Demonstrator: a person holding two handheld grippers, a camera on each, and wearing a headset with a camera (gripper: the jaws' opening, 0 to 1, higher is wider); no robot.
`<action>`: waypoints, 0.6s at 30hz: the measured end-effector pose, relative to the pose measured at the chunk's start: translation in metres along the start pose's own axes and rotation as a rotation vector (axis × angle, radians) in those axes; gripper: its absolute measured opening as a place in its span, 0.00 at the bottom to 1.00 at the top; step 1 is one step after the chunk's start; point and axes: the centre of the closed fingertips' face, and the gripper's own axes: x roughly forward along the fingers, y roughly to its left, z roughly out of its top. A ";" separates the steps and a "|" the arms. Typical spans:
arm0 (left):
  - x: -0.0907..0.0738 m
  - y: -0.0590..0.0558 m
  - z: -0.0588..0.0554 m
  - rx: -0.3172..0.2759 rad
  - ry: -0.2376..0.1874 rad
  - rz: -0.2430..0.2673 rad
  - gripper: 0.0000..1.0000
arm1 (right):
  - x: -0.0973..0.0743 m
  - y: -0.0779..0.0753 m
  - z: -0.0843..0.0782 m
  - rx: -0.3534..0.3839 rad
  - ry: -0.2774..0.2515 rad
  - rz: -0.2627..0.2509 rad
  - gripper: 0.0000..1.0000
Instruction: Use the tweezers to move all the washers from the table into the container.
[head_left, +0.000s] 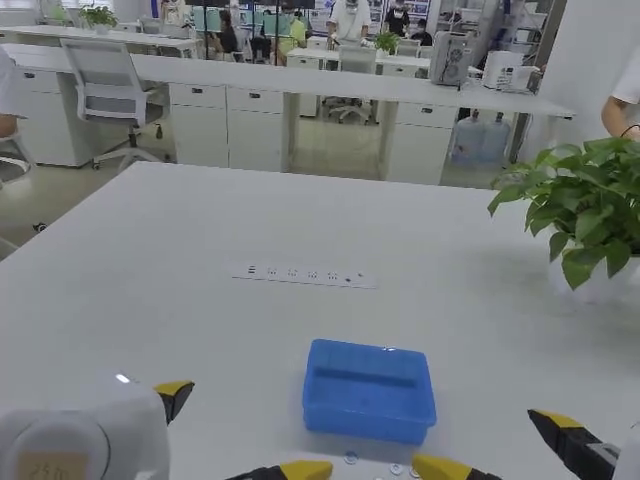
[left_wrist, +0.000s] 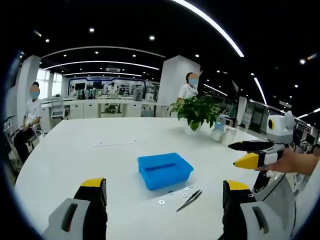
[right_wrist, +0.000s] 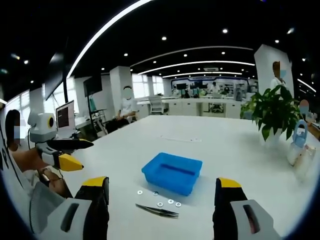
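- While held above the table (right_wrist: 235, 150), left gripper (left_wrist: 164, 184) has jaws spread apart, empty.
- Loose washers (right_wrist: 170, 201) lie on table between both grippers, touching neither, just in front of blue container (right_wrist: 172, 172).
- Beside them tweezers (right_wrist: 156, 211) lie flat, untouched.
- Farther right, right gripper (right_wrist: 162, 182) has jaws spread apart, empty; washers and tweezers sit ahead between its jaws in its view.

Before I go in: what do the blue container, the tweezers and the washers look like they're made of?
The container looks like plastic: uniform matte blue, with soft rounded edges. The tweezers are probably metal, with thin dark-grey arms and a faint sheen, though they are too small to be sure. The washers seem to be metal: small pale silvery rings lying on the white table.
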 end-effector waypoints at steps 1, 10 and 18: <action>0.000 0.000 0.000 0.001 0.001 0.001 0.99 | 0.000 0.000 0.001 0.001 -0.002 0.000 0.86; 0.000 -0.003 0.001 -0.012 -0.009 -0.012 0.99 | 0.000 0.001 0.002 0.009 -0.003 0.002 0.86; 0.003 -0.004 -0.004 0.000 0.009 -0.028 0.96 | 0.000 0.000 -0.002 0.007 0.010 -0.001 0.85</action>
